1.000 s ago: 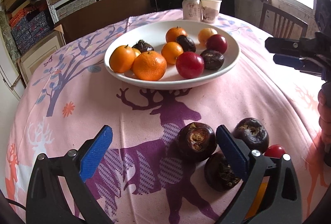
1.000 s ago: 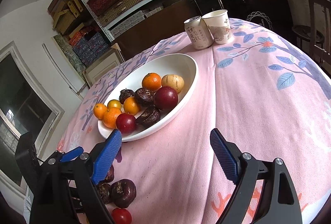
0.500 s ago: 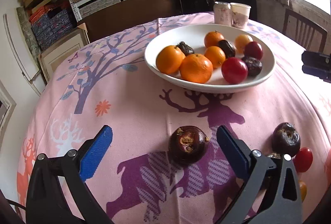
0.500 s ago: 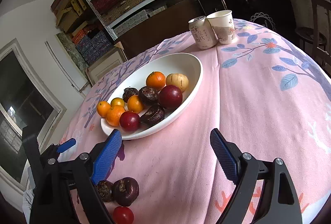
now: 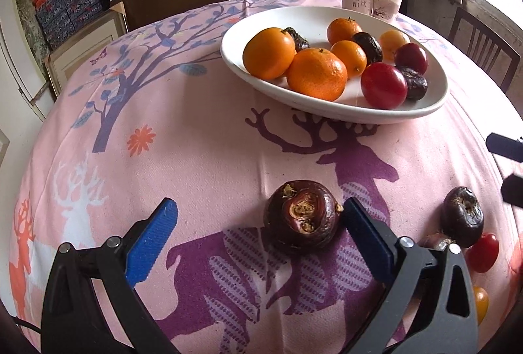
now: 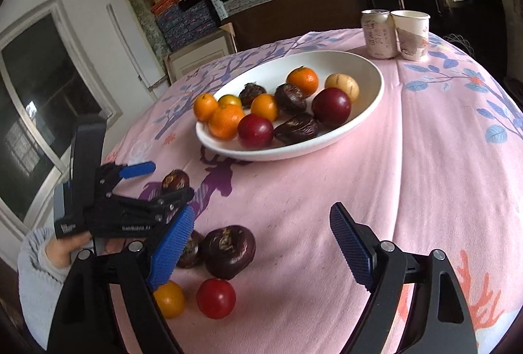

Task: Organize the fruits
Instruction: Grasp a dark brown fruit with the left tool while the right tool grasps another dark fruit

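Your left gripper point(image 5: 258, 231) has wide jaws around a round, wrinkled dark fruit point(image 5: 302, 221) on the soft pink desk point(image 5: 196, 131). Your right gripper point(image 6: 258, 243) jaws are closing on nothing.

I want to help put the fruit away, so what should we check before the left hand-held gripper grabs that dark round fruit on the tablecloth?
1. Left hand-held gripper open: ok, blue pads stand wide apart.
2. Dark round fruit between the pads: ok, though it sits close to the right pad, not centred.
3. Pads touching the fruit: cannot tell; the right pad looks very near it.
4. Room in the white bowl: ok, its back half is bare.
5. Right hand-held gripper out of the way: ok, it is off to the side, its jaws closing with nothing between them.
6. Other loose fruit clear of the grab: ok, another dark fruit and a red fruit lie apart.
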Motion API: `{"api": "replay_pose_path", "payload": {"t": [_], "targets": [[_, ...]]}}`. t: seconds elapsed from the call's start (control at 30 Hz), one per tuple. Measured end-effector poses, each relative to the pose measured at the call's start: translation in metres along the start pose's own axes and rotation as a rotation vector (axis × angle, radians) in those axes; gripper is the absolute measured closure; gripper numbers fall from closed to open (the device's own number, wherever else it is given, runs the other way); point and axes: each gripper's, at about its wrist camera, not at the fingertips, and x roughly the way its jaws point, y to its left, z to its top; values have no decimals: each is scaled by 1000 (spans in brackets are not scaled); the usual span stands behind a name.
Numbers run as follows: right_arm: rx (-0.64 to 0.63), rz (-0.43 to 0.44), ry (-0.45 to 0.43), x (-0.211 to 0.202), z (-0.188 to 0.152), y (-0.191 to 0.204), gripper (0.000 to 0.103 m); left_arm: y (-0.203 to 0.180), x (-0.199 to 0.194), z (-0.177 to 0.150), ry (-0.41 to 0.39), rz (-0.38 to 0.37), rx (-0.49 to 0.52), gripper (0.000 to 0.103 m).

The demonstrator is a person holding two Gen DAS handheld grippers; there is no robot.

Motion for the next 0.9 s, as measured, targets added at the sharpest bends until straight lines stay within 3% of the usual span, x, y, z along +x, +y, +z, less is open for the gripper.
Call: {"api": "replay_pose_path", "payload": {"t": [0.17,0.43,0.63,0.77,0.9], "targets": [[-71,-1,31,4,-3,15,36,6,3,-1,20,-41,-46,4],[-169,-39,94,15,-9,33,53,6,3,-2,21,-41,-48,4],[-210,-75,154,28,-13,40,59,6,3,-2,21,-41,-48,4],[-146,-29,123,21,-9,27,60,4,2,-2,16,-31,-41,4],[-21,-43,60,10,1,1,60,-2,-2,-2,-2,-20,-11,5]]}}
